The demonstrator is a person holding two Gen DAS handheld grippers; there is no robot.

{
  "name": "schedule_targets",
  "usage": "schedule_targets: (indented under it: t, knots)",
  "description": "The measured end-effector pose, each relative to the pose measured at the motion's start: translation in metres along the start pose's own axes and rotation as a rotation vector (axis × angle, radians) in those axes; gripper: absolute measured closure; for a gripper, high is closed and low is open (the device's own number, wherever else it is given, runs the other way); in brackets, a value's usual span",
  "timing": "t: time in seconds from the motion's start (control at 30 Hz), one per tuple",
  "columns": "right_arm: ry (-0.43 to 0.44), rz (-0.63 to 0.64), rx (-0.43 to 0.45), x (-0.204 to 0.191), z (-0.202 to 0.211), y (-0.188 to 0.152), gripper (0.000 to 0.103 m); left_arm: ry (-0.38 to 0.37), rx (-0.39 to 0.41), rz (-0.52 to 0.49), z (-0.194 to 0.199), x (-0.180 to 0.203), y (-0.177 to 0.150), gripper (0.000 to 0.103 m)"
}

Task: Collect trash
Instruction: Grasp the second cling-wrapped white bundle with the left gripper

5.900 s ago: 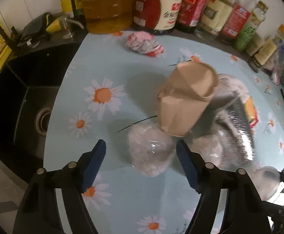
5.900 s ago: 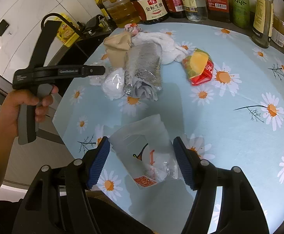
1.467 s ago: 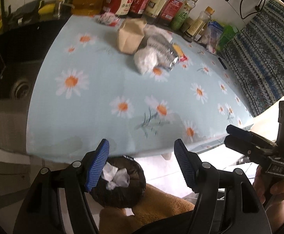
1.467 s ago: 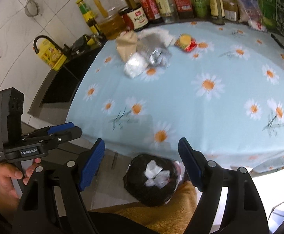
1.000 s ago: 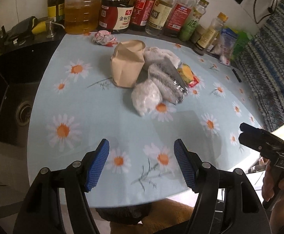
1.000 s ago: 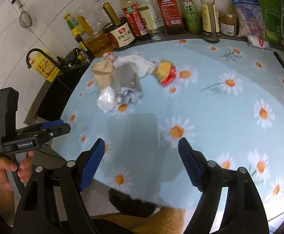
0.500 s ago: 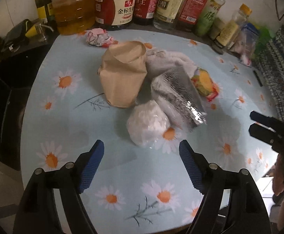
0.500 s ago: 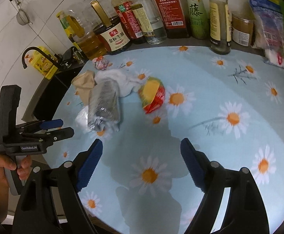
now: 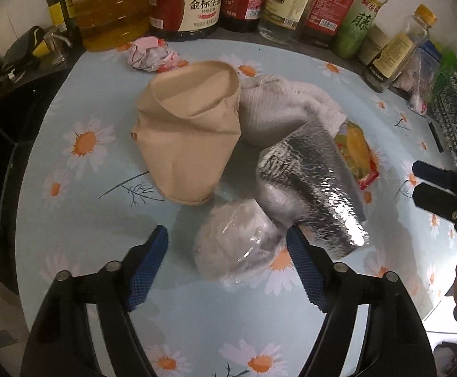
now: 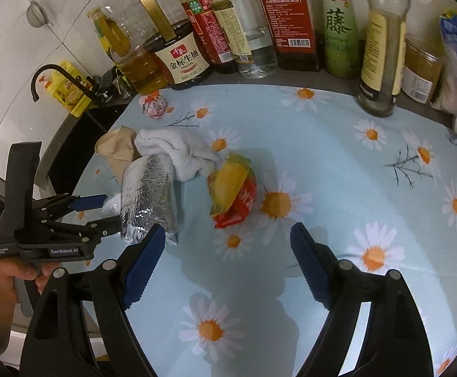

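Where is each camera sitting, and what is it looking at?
Left wrist: sits on the left gripper, looking down at the clear plastic wad between its closing fingers; the right gripper's tips show at the right edge.
Right wrist: sits on the right gripper, facing the red and yellow wrapper; a hand holds the left gripper.
Both show: silver foil bag, paper bag.

A daisy-print cloth (image 10: 338,169) covers the surface. Along its far edge stands a row of bottles: a dark soy sauce jug (image 10: 178,53), a cooking oil jug (image 9: 109,6) and a green-labelled bottle (image 10: 340,22). A black faucet (image 10: 44,77) and a yellow pack (image 10: 68,92) stand at the left.
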State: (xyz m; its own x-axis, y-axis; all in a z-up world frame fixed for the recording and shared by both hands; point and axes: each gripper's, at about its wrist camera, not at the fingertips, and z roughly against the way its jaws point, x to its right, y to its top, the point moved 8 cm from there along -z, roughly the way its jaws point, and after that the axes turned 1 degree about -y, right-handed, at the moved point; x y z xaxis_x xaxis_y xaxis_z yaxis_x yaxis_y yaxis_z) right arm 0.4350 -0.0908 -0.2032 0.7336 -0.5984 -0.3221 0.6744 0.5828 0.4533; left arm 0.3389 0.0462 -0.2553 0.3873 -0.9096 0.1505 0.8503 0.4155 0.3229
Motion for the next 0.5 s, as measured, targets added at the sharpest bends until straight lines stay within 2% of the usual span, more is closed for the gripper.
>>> schedule_targets:
  t: [0.07,0.17,0.5]
  knots:
    - [-0.002,0.011,-0.003,0.001,-0.004,0.006,0.022,0.0,0.001,-0.003,-0.003,0.0,0.0,0.042]
    - [-0.003,0.019,-0.012,0.003,-0.01,0.011,0.022,0.002,0.001,-0.005,-0.007,0.0,0.002,0.057]
    - [-0.027,0.091,-0.07,-0.001,-0.039,0.023,0.022,-0.005,0.024,0.018,0.003,-0.004,-0.002,0.057]
